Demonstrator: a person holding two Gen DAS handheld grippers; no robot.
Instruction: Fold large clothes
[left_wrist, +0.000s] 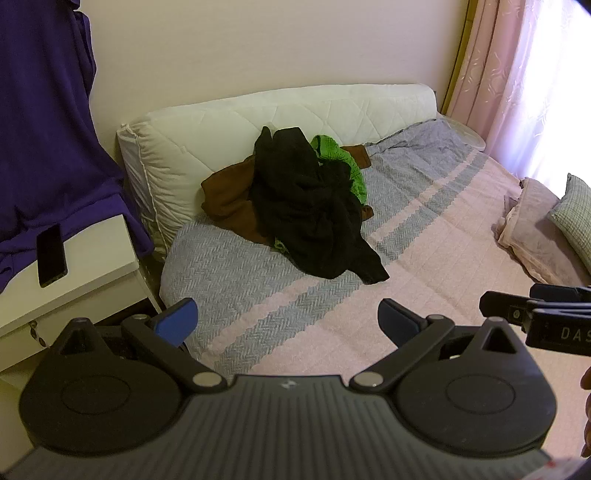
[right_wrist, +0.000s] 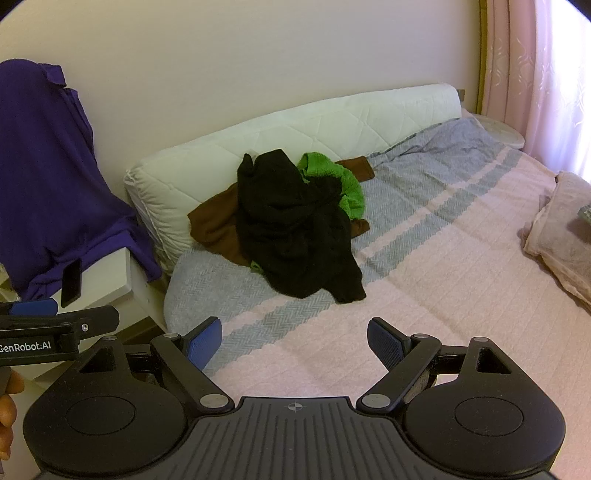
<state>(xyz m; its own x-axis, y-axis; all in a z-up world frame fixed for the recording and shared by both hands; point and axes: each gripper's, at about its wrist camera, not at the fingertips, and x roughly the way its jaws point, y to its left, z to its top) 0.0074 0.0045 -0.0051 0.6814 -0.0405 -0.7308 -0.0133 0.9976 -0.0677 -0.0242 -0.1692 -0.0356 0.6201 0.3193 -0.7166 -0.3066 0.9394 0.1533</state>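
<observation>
A: We start at the left. Where does the heap lie from our claws?

B: The crumpled pile of soft clothes (left_wrist: 301, 203) lies ahead of both claws and a little above them in each view, on the grey herringbone end of the woven pink-and-grey bedspread (left_wrist: 424, 266), and it leans on the long white quilted cushion (left_wrist: 258, 122). Bare bedspread lies between it and us; we touch nothing.

A: Which claw is nearer?

B: We judge them almost equal. The pile sits near the middle for the left gripper (left_wrist: 288, 319) and slightly left of middle for the right gripper (right_wrist: 294, 341). The long axis of the pile runs from the cushion down toward us, slanting to the right, and it ends in a black tail.

A: How do the claws stand?

B: Both are spread wide, with nothing between the blue pads.

A: Now the count, please.

B: We see three garments: one rumpled brown cloth (left_wrist: 229, 203) at the left, one loose black garment (left_wrist: 314, 221) on top, and one bright green knitted piece (left_wrist: 343, 162) at the right. More may hide under them. There are two grippers.
</observation>
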